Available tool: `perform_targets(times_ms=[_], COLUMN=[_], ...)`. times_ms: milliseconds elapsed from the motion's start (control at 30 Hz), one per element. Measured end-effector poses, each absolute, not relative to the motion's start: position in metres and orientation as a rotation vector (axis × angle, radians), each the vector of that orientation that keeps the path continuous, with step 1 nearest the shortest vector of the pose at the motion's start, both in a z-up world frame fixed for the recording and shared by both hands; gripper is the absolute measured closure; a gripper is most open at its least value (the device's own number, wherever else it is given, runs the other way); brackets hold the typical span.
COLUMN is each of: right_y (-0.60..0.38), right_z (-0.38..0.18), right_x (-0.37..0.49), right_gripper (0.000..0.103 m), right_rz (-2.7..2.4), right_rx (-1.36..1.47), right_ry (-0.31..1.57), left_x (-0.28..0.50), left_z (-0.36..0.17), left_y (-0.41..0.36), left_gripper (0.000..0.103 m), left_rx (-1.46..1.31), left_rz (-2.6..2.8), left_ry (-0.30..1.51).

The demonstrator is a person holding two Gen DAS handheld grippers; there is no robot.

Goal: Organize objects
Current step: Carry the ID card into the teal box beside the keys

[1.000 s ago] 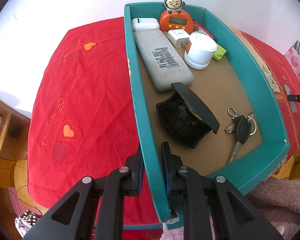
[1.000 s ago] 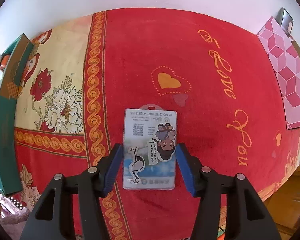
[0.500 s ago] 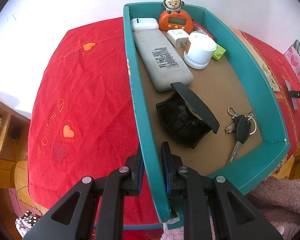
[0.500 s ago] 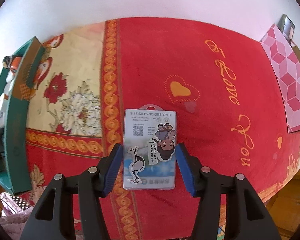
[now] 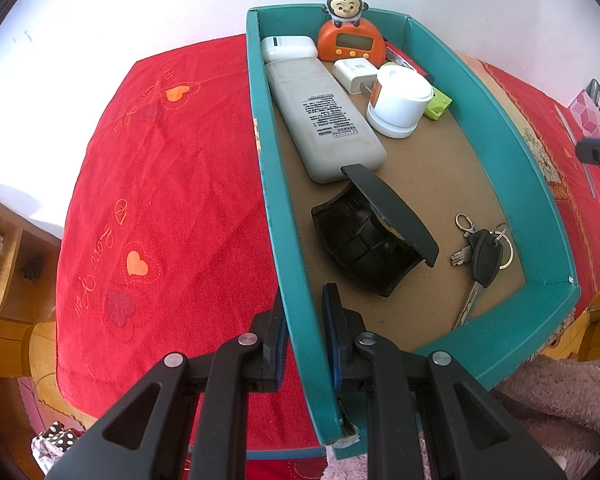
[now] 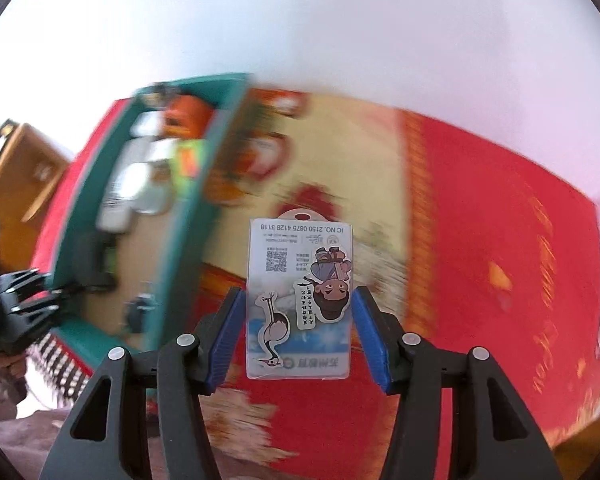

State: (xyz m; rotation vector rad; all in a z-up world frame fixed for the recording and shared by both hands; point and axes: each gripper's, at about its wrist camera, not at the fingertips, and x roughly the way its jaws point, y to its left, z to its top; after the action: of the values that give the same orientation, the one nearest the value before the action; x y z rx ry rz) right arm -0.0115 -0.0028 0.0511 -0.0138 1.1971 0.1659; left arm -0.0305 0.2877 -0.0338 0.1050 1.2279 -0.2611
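My left gripper (image 5: 303,312) is shut on the near left wall of a teal box (image 5: 512,152), which rests on a red cloth. Inside lie a grey remote (image 5: 324,118), a black open case (image 5: 374,236), a car key (image 5: 485,258), a white cup (image 5: 400,100), a white charger (image 5: 354,72) and an orange monkey clock (image 5: 350,36). My right gripper (image 6: 298,328) is shut on a clear ID card holder (image 6: 300,296) and holds it above the cloth. The teal box (image 6: 180,224) is blurred at the left in the right wrist view.
The red cloth (image 5: 172,200) with heart patterns covers the table; its floral yellow part (image 6: 340,152) lies right of the box. Wooden furniture (image 5: 4,264) stands at the left. A pink patterned item (image 5: 592,120) lies far right. A fuzzy pink fabric (image 5: 560,396) is near.
My right gripper has lifted the card holder and swung left toward the teal box, with motion blur. The left gripper and box have stayed still.
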Motion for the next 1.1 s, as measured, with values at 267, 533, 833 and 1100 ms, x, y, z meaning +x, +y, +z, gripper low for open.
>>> perform_targets(times_ms=[267,533,833,1100], right_y=[0.089,0.139,0.147,0.155], right_z=[0.049,0.027,0.003,-0.009], right_x=[0.006,0.016,0.029,0.037], right_gripper=[0.047,0.047,0.047,0.047], right_rz=[0.386,0.501,0.491,0.483], right_rx=[-0.113,-0.236,-0.287,-0.338], right_ry=[1.207,1.28,1.348,1.365], left_x=[-0.032,-0.033,-0.034,-0.034], left_z=[-0.033,-0.033,-0.031,-0.031], left_y=[0.29,0.293,0.296,0.298], left_gripper=[0.088,0.088,0.088,0.088], left_rx=[0.097,0.091,0.087,0.088], left_rz=[-0.261,-0.264,-0.268,-0.271], left_ry=[1.223,1.219,1.216,1.216])
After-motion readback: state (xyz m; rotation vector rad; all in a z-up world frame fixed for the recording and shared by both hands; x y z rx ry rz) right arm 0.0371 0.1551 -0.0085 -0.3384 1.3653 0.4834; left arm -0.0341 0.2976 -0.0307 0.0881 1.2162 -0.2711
